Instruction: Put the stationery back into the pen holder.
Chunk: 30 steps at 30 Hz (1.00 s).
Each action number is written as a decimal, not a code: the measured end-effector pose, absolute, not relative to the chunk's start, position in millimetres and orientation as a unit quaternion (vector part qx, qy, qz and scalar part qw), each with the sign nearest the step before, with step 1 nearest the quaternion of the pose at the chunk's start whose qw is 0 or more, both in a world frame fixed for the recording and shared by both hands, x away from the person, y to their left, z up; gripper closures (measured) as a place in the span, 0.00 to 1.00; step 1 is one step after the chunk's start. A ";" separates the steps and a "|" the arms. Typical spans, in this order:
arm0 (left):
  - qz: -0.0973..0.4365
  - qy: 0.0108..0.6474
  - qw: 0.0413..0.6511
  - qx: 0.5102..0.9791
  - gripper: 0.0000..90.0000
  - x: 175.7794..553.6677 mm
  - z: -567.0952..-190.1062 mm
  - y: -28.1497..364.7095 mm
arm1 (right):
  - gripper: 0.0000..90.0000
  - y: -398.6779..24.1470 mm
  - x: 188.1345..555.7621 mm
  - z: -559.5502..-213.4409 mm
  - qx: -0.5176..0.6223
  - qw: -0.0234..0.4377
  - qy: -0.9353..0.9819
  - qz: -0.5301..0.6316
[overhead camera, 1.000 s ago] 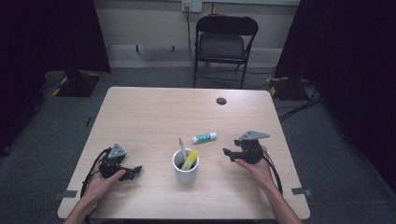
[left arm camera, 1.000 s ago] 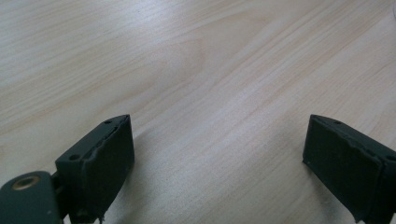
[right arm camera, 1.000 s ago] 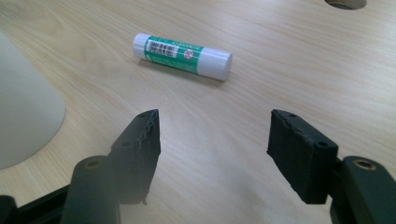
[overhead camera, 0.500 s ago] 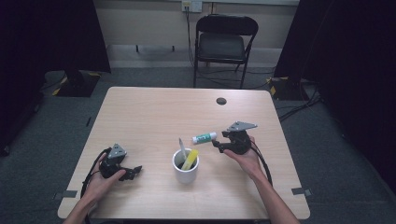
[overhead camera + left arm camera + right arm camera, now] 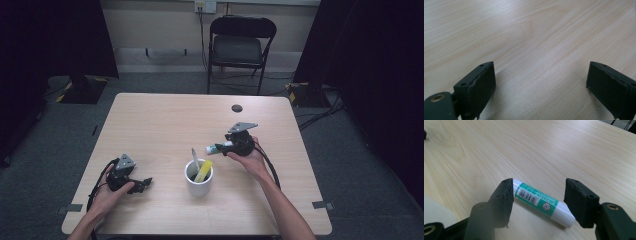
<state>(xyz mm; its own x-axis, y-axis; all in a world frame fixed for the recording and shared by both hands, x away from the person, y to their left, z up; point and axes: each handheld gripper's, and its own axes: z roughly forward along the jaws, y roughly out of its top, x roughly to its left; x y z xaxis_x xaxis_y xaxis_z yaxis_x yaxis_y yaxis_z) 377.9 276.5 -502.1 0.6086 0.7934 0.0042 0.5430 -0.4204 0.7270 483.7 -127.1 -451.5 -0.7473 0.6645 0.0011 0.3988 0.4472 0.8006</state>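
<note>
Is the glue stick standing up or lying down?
Lying down. The glue stick rests flat on the table, between the right gripper's open fingers.

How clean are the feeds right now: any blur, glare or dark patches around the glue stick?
Right gripper view: glue stick sharp, barcode lines distinct, soft shadow beneath, near jaws slightly soft. Left gripper view: wood grain of the table crisp, pale glare upper middle. High view: table evenly lit, surroundings very dark, glue stick small and soft by the right gripper.

**Glue stick flat on table**

White glue stick [image 5: 541, 203] with green label and barcode lies on its side on the light wood table [image 5: 165, 125], capped, diagonal, just beyond the white mug [image 5: 199, 178], right of centre.
</note>
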 end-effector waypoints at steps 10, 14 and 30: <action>0.176 0.406 0.355 0.824 0.09 377.8 -502.1 276.3 | 0.43 -119.0 495.8 -471.3 0.322 0.159 0.842 0.402; 0.176 0.406 0.355 0.824 0.09 377.8 -502.1 276.3 | 0.44 -121.7 499.6 -476.8 0.325 0.155 0.845 0.395; 0.176 0.406 0.354 0.824 0.09 377.8 -502.1 276.3 | 0.60 -128.7 491.8 -481.7 0.318 0.125 0.858 0.384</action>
